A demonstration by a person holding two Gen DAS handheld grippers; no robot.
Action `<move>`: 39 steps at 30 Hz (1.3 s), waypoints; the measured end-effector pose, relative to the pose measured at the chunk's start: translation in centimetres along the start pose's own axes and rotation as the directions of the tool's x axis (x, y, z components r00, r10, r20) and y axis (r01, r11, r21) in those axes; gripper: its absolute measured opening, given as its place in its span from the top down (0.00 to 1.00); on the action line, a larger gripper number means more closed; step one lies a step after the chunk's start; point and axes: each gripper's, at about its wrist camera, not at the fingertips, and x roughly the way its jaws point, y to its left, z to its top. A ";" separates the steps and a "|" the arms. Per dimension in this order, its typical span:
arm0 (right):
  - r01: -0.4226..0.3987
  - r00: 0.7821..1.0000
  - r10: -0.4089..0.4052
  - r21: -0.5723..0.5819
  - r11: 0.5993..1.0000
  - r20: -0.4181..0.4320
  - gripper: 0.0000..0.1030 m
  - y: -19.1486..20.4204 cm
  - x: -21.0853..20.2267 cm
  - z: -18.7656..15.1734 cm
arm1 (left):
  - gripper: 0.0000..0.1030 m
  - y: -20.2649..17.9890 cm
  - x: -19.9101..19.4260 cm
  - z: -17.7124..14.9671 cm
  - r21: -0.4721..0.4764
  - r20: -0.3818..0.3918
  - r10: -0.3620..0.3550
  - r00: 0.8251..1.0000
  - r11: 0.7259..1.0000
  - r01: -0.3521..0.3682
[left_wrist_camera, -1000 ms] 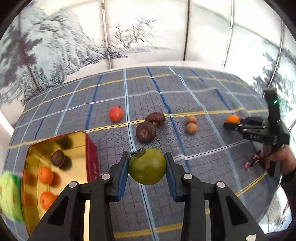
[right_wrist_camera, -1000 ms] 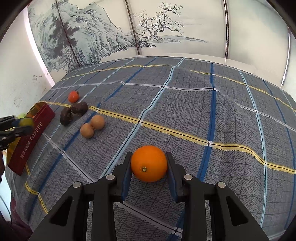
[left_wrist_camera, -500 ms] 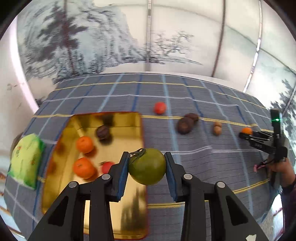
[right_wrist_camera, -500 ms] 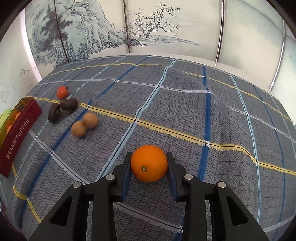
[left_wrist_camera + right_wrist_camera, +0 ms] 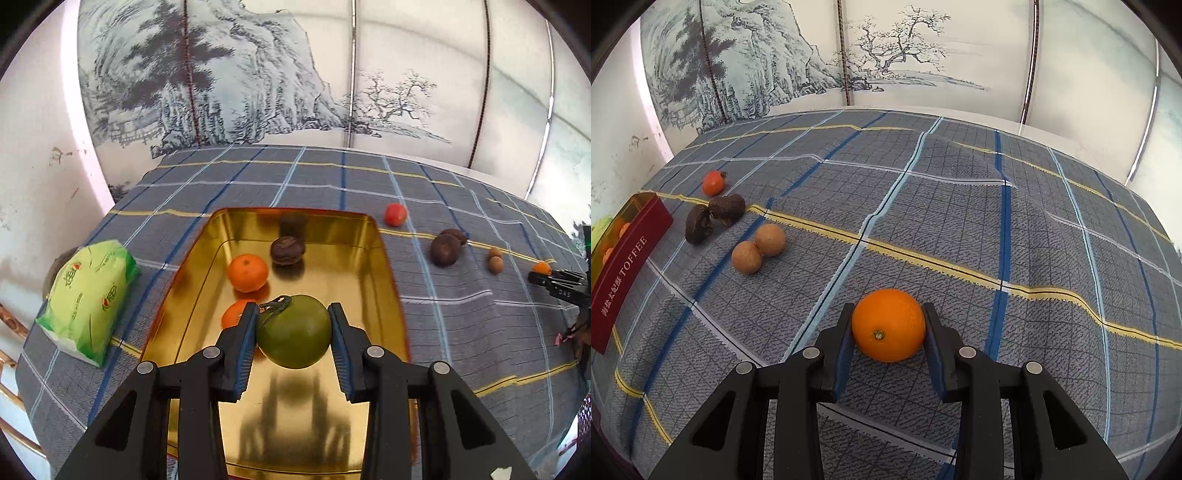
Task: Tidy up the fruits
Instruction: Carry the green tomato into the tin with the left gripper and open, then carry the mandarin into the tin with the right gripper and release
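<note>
My left gripper [image 5: 293, 334] is shut on a green round fruit [image 5: 295, 332] and holds it above the gold tin [image 5: 384, 266]. The tin holds two oranges [image 5: 246, 272] and a dark brown fruit [image 5: 287, 251]. My right gripper [image 5: 888, 332] is shut on an orange [image 5: 888, 325] just above the cloth. On the cloth lie a red tomato [image 5: 713, 183], two dark brown fruits [image 5: 713, 216] and two tan round fruits [image 5: 759, 247]. The red tin side [image 5: 624, 269] shows at the far left of the right wrist view.
A green packet [image 5: 88, 295] lies left of the tin near the table's left edge. The plaid cloth [image 5: 960, 206] covers the table. A painted screen [image 5: 258, 92] stands behind it. The right gripper shows in the left wrist view [image 5: 554, 282] at far right.
My left gripper has carried the green fruit leftward from over the cloth to above the tin. My right gripper holds the orange in nearly the same place.
</note>
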 end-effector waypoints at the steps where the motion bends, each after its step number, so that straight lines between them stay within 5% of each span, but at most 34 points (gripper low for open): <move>1: 0.002 1.000 -0.002 -0.001 1.000 0.000 0.65 0.1 0.0 0.0 | 0.67 0.3 0.1 -0.1 -0.003 0.002 0.004 1.000 1.000 -0.004; 31: 0.012 1.000 -0.012 -0.010 1.000 -0.003 0.64 0.5 0.2 0.0 | 0.67 2.4 1.8 -1.5 0.024 0.115 0.030 0.993 0.999 -0.033; 39: 0.014 1.000 -0.014 -0.011 1.000 -0.004 0.64 0.5 0.1 0.1 | 0.57 2.7 1.8 -1.9 0.009 0.144 0.003 0.990 1.000 -0.004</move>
